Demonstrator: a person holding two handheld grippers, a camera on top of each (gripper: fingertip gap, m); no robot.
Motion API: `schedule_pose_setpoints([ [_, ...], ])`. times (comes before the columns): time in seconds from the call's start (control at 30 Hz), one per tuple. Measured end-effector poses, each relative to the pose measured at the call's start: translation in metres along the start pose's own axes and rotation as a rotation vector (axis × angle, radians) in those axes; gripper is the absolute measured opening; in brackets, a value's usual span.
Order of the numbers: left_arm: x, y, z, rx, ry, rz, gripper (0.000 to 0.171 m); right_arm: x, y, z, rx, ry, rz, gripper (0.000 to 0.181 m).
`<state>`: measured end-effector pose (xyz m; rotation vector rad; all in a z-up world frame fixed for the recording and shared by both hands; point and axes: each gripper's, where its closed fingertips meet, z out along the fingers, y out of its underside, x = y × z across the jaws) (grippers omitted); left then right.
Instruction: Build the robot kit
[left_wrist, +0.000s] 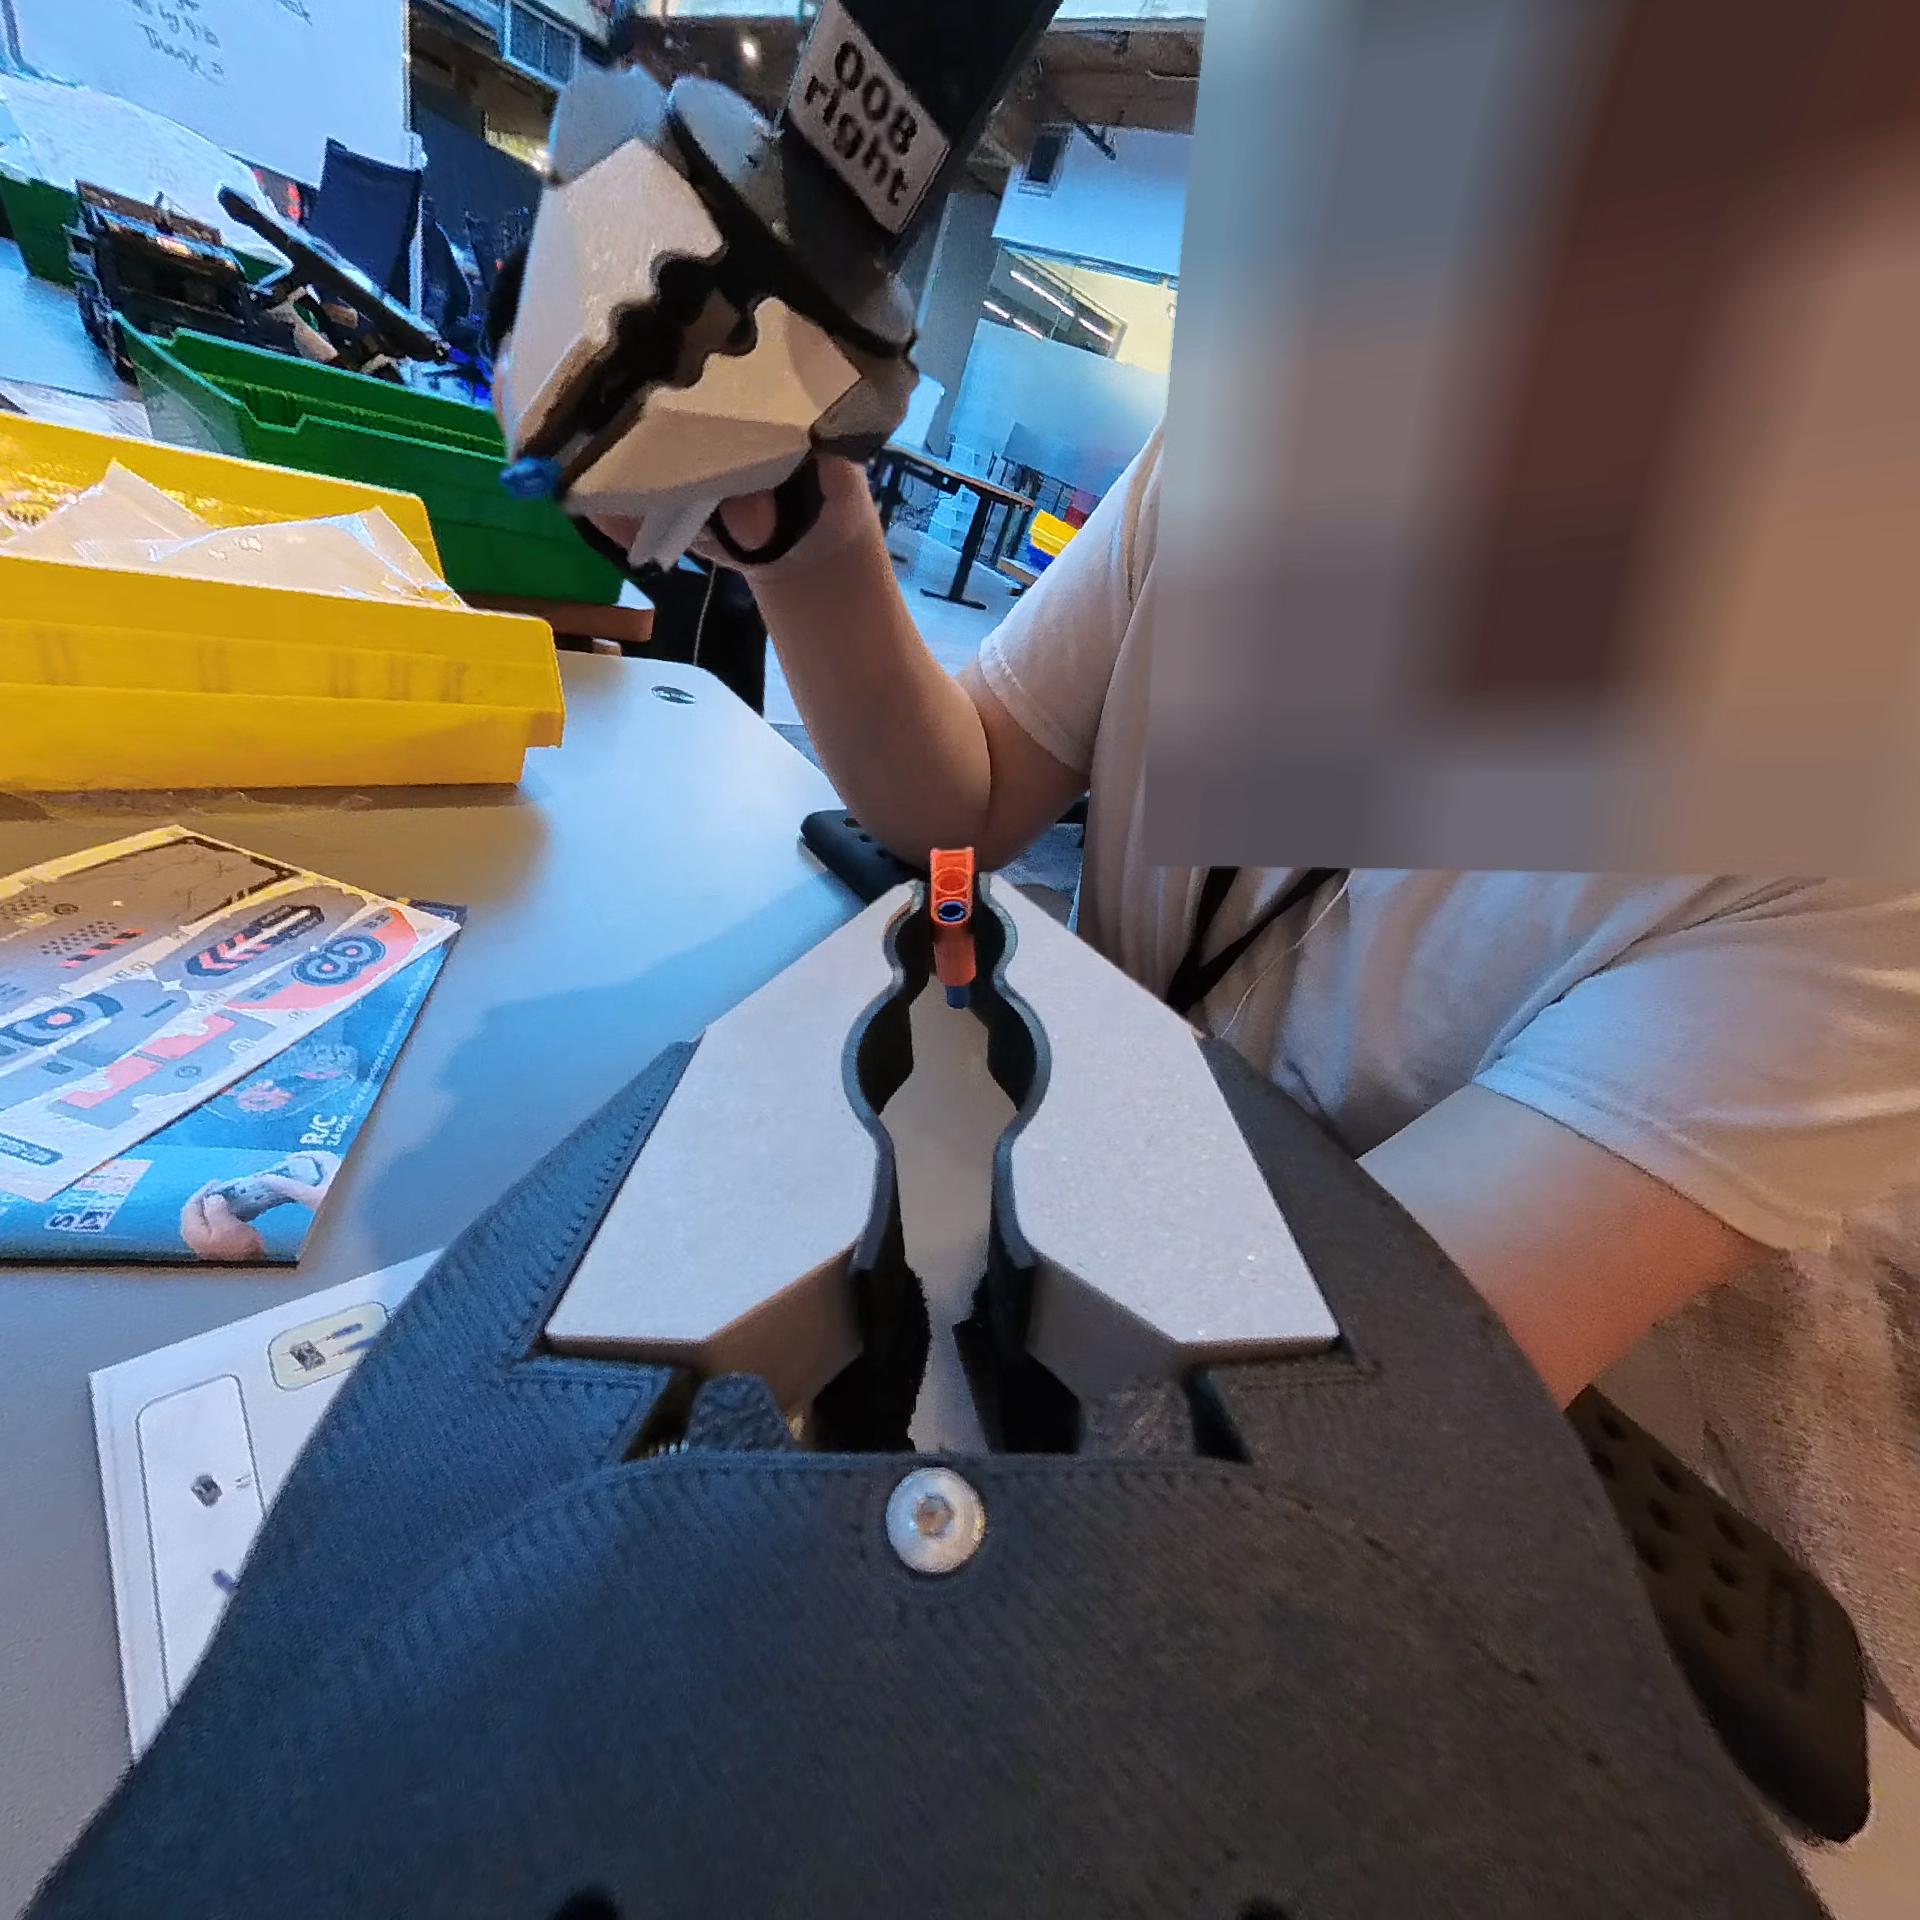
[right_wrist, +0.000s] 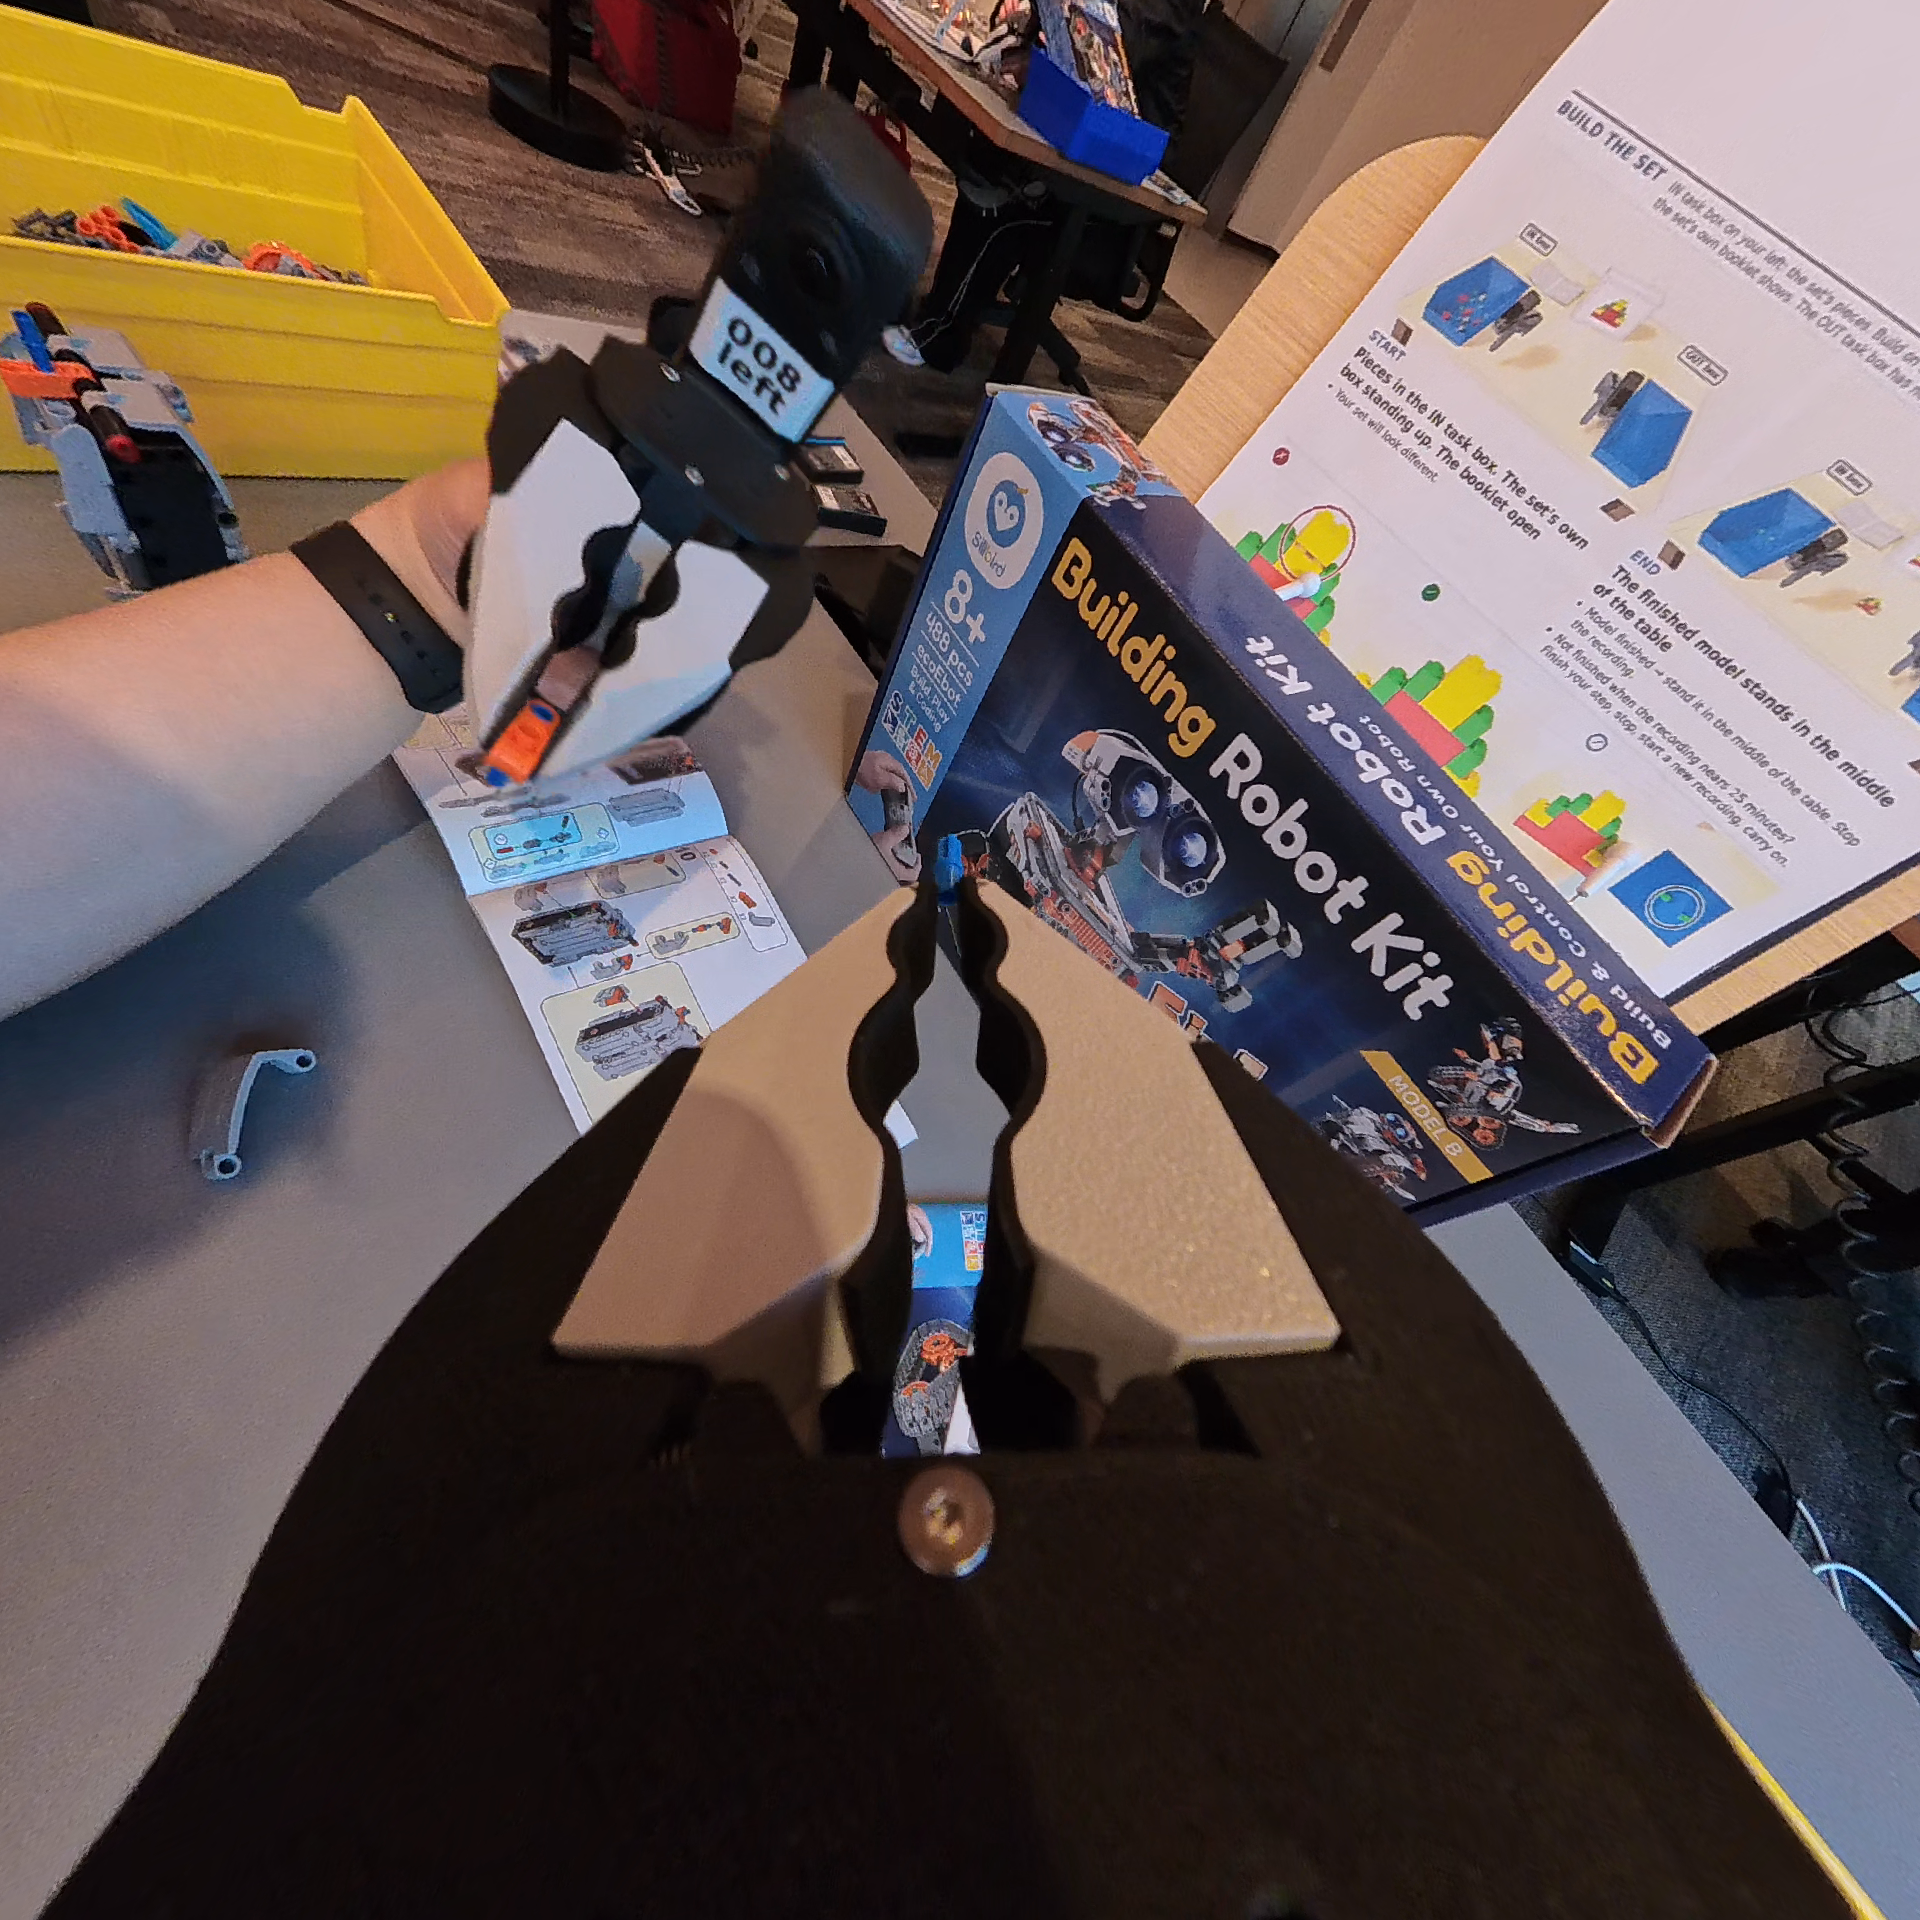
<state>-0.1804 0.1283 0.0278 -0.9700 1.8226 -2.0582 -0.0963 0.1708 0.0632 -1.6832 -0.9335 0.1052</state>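
We see the left hand-held gripper (left_wrist: 951, 935) clamped at its very tips on a small orange connector piece (left_wrist: 951, 914) with a blue pin (left_wrist: 953, 995) through it, held up in the air above the near edge of the grey worktop (left_wrist: 623, 831); in the right wrist view the same piece (right_wrist: 525, 740) shows low at the tips, hovering over the open instruction booklet (right_wrist: 613, 883). The right hand-held gripper (right_wrist: 948, 883) has its fingers drawn together on a tiny blue pin (right_wrist: 948, 860), pinched right at the tips, raised well apart from the left one and in front of the leaning kit box (right_wrist: 1247, 831). We judge both parts to be light, stiff, smooth plastic, apt to twist or pop out of so small a pinch, so the flat sides of the orange connector piece look like the surest place to hold, leaving its holes free. To the far left sits a yellow bin (right_wrist: 260, 312) with loose pieces, with a partly built grey and black model (right_wrist: 125, 468) beside it; a curved grey part (right_wrist: 244, 1112) lies alone on the worktop near the left forearm. A sticker sheet (left_wrist: 187, 997) rests left of the left hand-held gripper, green bins (left_wrist: 332, 416) farther off, and a printed poster (right_wrist: 1610, 468) stands at the right
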Motion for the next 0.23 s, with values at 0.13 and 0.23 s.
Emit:
schedule_pose_setpoints([
  [0.13, 0.017, -0.014, -0.005, 0.030, -0.026, 0.081, 0.005, 0.001, 0.002, 0.001, -0.007, 0.003, 0.002, 0.003],
  [0.23, 0.037, -0.027, -0.008, 0.069, -0.013, 0.169, 0.005, 0.001, 0.003, 0.001, -0.012, 0.003, 0.003, 0.003],
])
